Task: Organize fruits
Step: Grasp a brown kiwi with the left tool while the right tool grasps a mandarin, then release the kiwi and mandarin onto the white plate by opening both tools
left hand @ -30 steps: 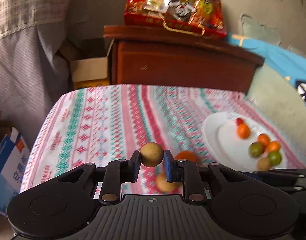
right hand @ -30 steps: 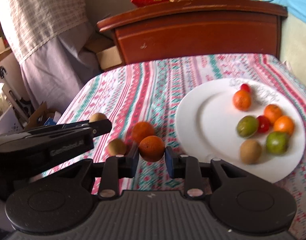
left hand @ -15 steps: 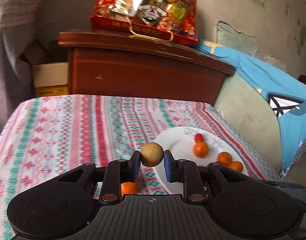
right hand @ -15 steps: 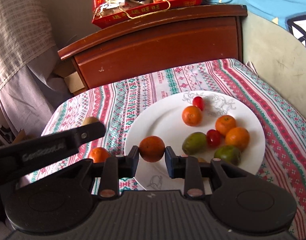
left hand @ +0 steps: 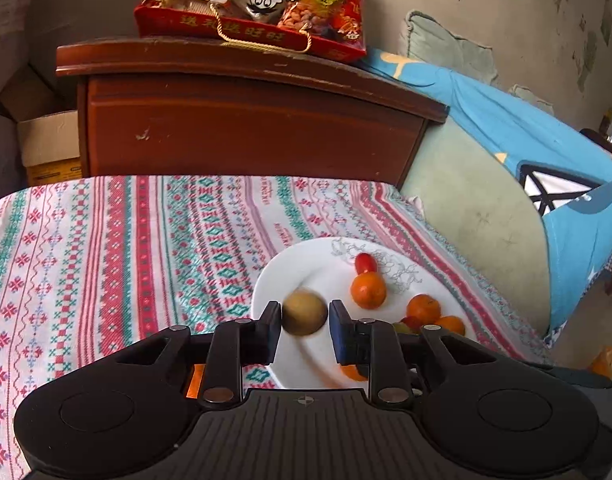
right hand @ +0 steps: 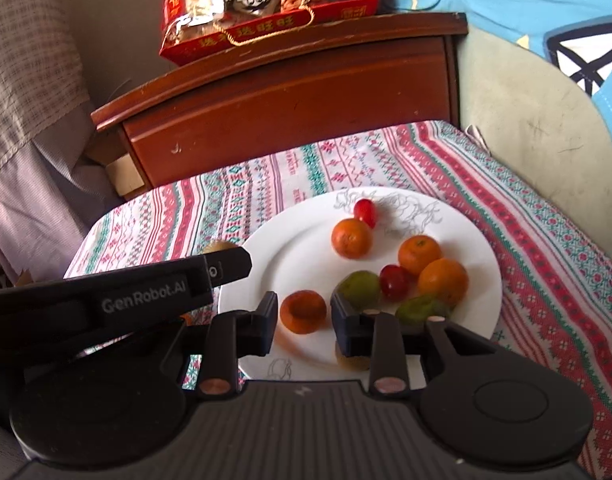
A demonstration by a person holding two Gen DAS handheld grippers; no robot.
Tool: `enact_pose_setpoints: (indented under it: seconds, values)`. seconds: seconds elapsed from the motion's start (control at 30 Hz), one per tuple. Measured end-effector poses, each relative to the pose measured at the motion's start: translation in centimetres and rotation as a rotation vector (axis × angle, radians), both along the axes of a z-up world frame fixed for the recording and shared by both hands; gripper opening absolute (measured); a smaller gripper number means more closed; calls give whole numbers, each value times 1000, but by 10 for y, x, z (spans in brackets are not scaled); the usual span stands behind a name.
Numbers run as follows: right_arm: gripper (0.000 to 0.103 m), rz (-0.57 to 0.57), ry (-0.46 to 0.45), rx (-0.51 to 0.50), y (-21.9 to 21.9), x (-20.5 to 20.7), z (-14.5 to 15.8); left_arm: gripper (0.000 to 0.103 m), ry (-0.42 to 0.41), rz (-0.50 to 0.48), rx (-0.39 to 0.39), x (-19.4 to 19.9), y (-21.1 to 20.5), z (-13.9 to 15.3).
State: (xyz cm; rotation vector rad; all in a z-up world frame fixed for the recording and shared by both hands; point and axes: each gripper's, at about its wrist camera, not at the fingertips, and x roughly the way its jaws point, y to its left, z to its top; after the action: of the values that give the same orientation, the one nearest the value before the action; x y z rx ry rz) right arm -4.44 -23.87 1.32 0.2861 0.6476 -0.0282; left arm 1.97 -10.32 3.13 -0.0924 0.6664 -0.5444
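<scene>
- While the brown fruit (left hand: 304, 312) sits blurred between the pads of the left gripper (left hand: 304, 320), those jaws have just been opening; they stand narrow, and the pads seem to have stopped pressing on it.
- Likewise the orange (right hand: 303, 312) lies between the pads of the right gripper (right hand: 304, 318), whose jaws have just been opening too. A sliver of gap shows beside it, so it looks let go.
- Both fruits are over the near part of the white plate (right hand: 298, 256), close to the oranges, green fruits and small red ones already lying there.
- To finish this release well, I would widen each gripper a little more and keep it low (round fruit rolls), then draw back along the fingers rather than sideways.
- Beyond the plate come the patterned tablecloth (left hand: 106, 260) and the wooden cabinet (left hand: 246, 136).
</scene>
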Motion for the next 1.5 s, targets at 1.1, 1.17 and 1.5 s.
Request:
enact_pose_setpoints:
  seconds: [1.1, 1.17, 1.5]
  values:
    - [31, 240, 3, -4, 57, -16, -1, 34, 36, 290, 16, -32, 116, 20]
    - [31, 258, 4, -7, 62, -13, -3, 34, 42, 279, 23, -34, 116, 16]
    - [31, 284, 0, -18, 72, 10, -14, 34, 71, 286, 40, -36, 117, 4]
